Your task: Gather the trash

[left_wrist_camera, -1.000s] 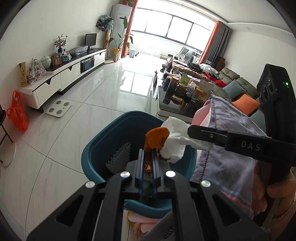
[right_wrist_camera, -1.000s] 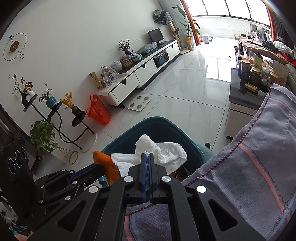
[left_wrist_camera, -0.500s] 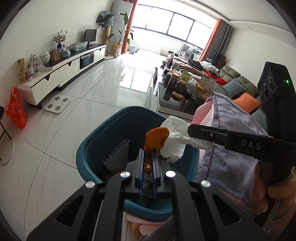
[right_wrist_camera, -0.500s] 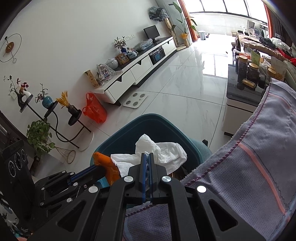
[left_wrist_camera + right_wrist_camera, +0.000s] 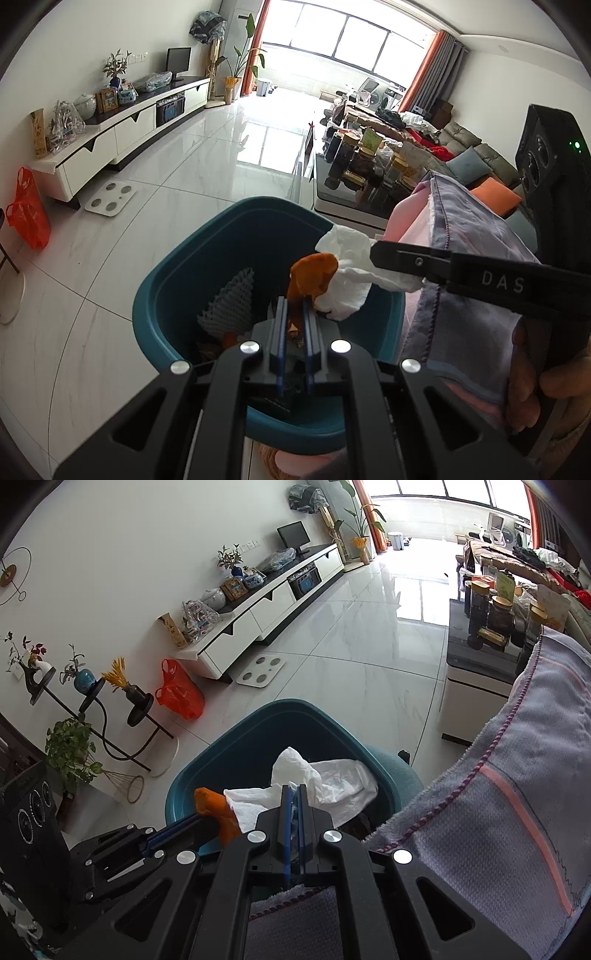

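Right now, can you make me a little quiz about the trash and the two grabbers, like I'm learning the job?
1. True or false: the left gripper is shut on the orange peel.
2. What does the right gripper hold? A) a bottle B) the white tissue C) nothing
3. Fill in: both pieces of trash hang over the teal ____.

Key
1. True: its pads pinch the peel.
2. B: the crumpled tissue is clamped between its fingers.
3. Bin: it already holds a white foam net and other scraps.
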`<control>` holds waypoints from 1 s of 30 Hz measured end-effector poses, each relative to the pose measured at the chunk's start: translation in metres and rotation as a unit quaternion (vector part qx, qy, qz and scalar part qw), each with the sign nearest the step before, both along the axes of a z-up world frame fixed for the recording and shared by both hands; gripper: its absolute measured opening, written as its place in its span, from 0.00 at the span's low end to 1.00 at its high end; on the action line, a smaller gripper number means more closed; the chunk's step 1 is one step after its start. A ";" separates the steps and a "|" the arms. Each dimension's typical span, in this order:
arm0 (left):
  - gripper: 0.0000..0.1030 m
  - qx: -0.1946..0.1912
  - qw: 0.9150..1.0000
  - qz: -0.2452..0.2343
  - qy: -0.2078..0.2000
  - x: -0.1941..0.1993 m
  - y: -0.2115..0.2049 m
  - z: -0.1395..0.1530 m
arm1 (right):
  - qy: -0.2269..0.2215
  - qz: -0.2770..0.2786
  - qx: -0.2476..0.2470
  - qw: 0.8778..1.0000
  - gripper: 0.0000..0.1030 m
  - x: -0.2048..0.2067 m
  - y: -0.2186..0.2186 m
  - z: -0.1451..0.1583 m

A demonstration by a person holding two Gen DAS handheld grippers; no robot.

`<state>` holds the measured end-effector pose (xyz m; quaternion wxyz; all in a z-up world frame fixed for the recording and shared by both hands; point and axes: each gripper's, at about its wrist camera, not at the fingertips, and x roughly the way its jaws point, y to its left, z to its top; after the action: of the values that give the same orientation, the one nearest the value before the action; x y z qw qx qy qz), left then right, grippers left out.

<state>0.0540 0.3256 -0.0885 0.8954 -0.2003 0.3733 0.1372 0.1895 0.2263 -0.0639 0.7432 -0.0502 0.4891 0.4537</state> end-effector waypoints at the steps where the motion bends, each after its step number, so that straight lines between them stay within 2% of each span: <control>1: 0.09 -0.002 1.000 0.000 0.001 0.001 0.001 -0.002 | 0.000 -0.001 -0.002 1.000 0.04 0.001 0.001 0.000; 7: 0.10 -0.019 1.000 0.001 0.009 0.005 0.006 -0.012 | 0.005 0.005 -0.014 1.000 0.08 0.002 0.007 -0.004; 9: 0.15 -0.021 1.000 0.000 0.010 0.007 0.007 -0.015 | 0.007 0.003 -0.014 1.000 0.08 0.002 0.006 -0.004; 11: 0.29 -0.024 1.000 0.003 0.011 0.007 0.009 -0.017 | 0.007 0.004 -0.013 1.000 0.08 0.001 0.006 -0.003; 15: 0.39 -0.020 1.000 0.008 0.009 0.003 0.009 -0.017 | 0.006 0.000 -0.009 1.000 0.11 0.001 0.000 0.000; 16: 0.46 -0.018 1.000 0.009 0.006 0.001 0.009 -0.016 | 0.004 -0.003 -0.004 1.000 0.13 0.000 -0.004 0.002; 18: 0.54 -0.008 1.000 0.012 -0.006 -0.007 0.006 -0.010 | -0.003 -0.005 0.006 1.000 0.18 -0.002 -0.013 0.009; 20: 0.72 0.005 1.000 0.018 -0.019 -0.016 0.002 -0.002 | -0.015 -0.009 0.018 1.000 0.29 -0.007 -0.025 0.017; 23: 0.87 0.025 0.998 0.025 -0.044 -0.033 -0.007 0.011 | -0.035 -0.016 0.039 0.998 0.42 -0.015 -0.049 0.030; 25: 0.94 0.042 0.997 0.021 -0.060 -0.044 -0.017 0.021 | -0.047 -0.019 0.053 0.997 0.48 -0.021 -0.065 0.038; 26: 0.97 0.049 0.996 0.021 -0.065 -0.049 -0.022 0.025 | -0.058 -0.023 0.061 0.996 0.54 -0.027 -0.077 0.043; 30: 0.97 0.074 0.993 0.007 -0.088 -0.064 -0.051 0.041 | -0.109 -0.038 0.074 0.991 0.73 -0.053 -0.117 0.057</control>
<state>-0.0097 0.2750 -0.0477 0.9363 -0.1469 0.2803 0.1524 0.1365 0.1092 -0.0072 0.8104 -0.0261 0.3719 0.4519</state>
